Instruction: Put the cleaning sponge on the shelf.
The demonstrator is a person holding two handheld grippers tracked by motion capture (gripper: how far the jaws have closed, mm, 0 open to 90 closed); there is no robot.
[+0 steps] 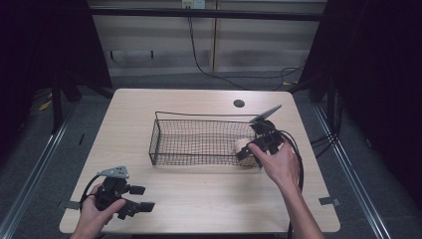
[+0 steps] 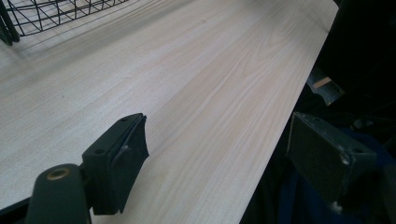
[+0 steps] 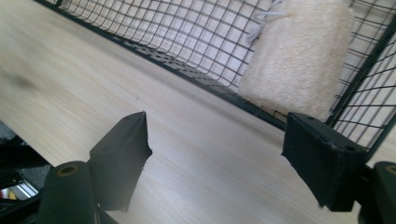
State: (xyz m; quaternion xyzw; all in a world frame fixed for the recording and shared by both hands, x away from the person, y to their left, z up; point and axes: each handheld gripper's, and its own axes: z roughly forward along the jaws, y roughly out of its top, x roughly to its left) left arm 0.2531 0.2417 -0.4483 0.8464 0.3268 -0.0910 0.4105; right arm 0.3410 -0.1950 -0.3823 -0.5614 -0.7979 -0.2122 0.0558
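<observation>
Lying in the wire basket (image 1: 199, 142) at its right end, loofah pad (image 3: 299, 56) looks light, soft, fibrous; take it across the narrow sides or by its cord. Right gripper (image 1: 252, 149) spread, empty, just beside the basket. Left gripper (image 1: 139, 198) spread, near table edge.

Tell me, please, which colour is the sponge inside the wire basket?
Pale cream, with a rough fibrous texture. The sponge shows best in the right gripper view.

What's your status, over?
Left gripper open, empty, low at table's near-left corner. Right gripper open, empty, at wire basket's right end. Beige loofah pad inside that end. Nothing blocking.
</observation>
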